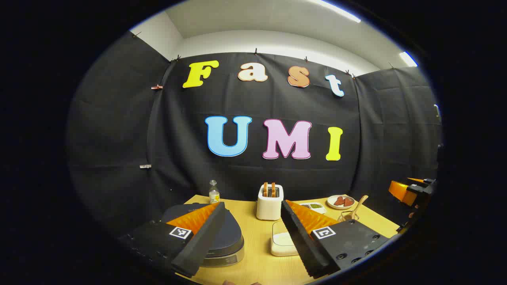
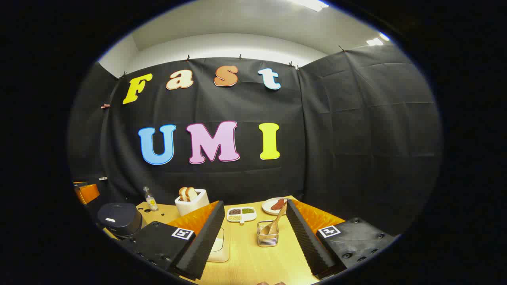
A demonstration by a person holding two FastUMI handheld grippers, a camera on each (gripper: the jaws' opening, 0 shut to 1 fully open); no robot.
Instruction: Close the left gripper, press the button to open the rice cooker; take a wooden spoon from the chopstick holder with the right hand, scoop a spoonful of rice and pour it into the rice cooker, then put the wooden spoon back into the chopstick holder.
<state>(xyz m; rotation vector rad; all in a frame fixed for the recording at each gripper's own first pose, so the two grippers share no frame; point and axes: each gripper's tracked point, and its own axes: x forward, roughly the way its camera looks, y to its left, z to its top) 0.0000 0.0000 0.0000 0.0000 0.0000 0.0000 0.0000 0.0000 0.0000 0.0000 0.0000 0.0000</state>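
The dark rice cooker (image 1: 227,237) stands at the table's left with its lid down, partly behind one finger of my left gripper (image 1: 253,204), which is open and holds nothing. In the right gripper view the rice cooker (image 2: 119,219) is far left. A wooden spoon (image 2: 276,221) leans in the wire chopstick holder (image 2: 267,234), just ahead of my open, unloaded right gripper (image 2: 255,203). The white rice container (image 1: 282,239) lies between my left fingers; the rice container (image 2: 218,245) also peeks past a right finger. The wooden spoon (image 1: 358,206) is to the right in the left gripper view.
Along the back wall stand a white toaster (image 1: 269,202) with bread, a small bottle (image 1: 214,192), a divided dish (image 2: 241,215) of grains and a plate (image 2: 274,205) with red food. The other gripper (image 1: 408,192) hangs off the table's right edge.
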